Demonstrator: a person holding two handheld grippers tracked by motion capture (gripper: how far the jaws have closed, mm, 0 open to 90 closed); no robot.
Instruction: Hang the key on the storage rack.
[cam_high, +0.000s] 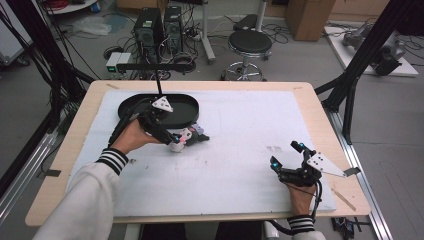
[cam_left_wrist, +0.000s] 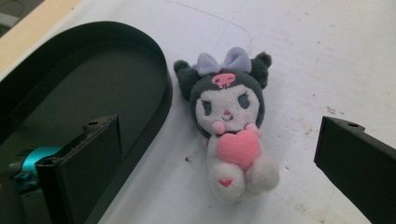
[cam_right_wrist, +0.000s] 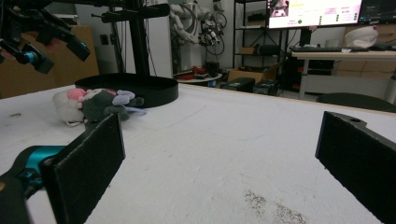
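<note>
The plush toy (cam_left_wrist: 231, 128) lies on its back on the white mat (cam_high: 240, 150), just beside the black tray (cam_high: 187, 117) and outside it; the left gripper (cam_high: 175, 137) hovers over it, jaws spread wide, nothing grasped; the right gripper (cam_high: 285, 160) rests apart near the table edge, jaws likewise released; judged from this, no pickup is made yet, and any grasp and placement remain.

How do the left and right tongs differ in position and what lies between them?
The left tongs hang above the plush doll beside the black tray; the right tongs sit near the table's right edge. The doll lies within the left pair's gap; bare white mat lies within the right pair's. Both are open.
</note>
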